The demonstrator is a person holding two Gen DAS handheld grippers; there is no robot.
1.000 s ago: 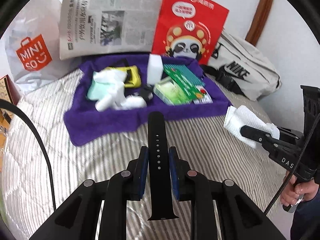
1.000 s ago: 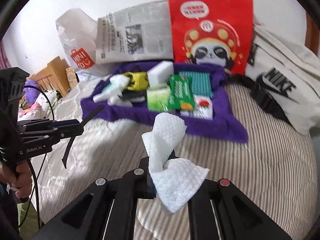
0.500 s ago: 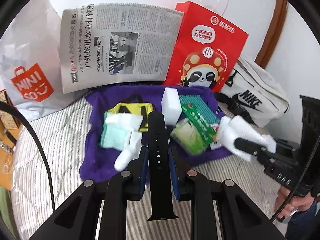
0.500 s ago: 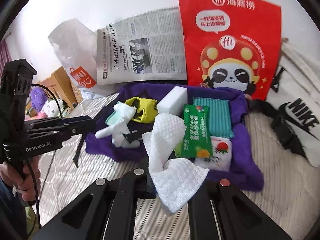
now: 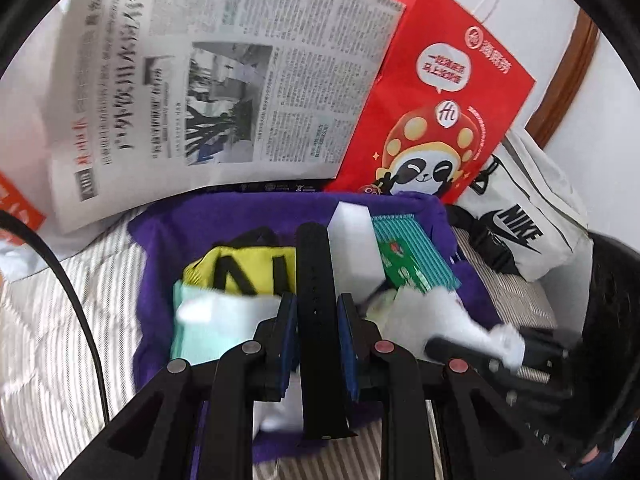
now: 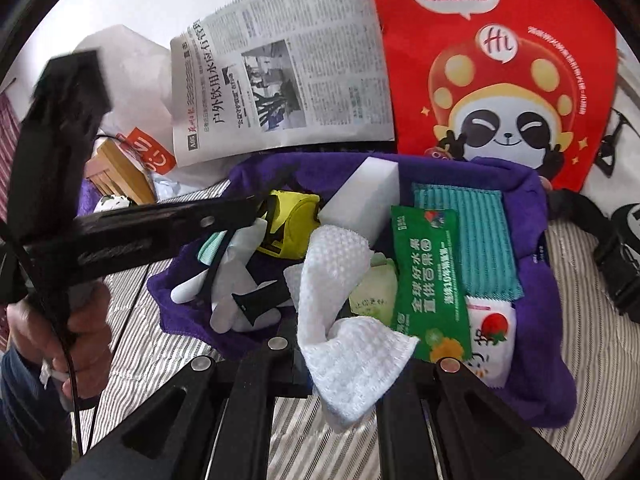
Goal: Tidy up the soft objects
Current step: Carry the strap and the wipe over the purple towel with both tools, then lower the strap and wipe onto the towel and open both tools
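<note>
My left gripper (image 5: 317, 304) is shut on a black watch strap (image 5: 316, 264), which stands upright between the blue pads over the purple cloth tray (image 5: 200, 224). My right gripper (image 6: 320, 344) is shut on a crumpled white waffle cloth (image 6: 332, 280) that hides its fingertips; it hangs over the near edge of the tray (image 6: 532, 320). In the tray lie a yellow-black pouch (image 6: 292, 220), a white sponge block (image 6: 360, 200), a green packet (image 6: 428, 280), a teal cloth (image 6: 480, 240), white gloves (image 6: 236, 272) and a second black strap piece (image 6: 260, 300).
A newspaper (image 5: 224, 92), a red panda bag (image 5: 436, 120) and a white Nike bag (image 5: 528, 232) stand close behind the tray. An orange-printed plastic bag (image 6: 152, 152) and a wooden box (image 6: 116, 172) are at the left. The striped bed cover (image 5: 60, 320) surrounds the tray.
Both grippers have moved forward from the bare bed cover to above the purple tray, side by side. Each still holds its item, and the tray fills much more of both views.
</note>
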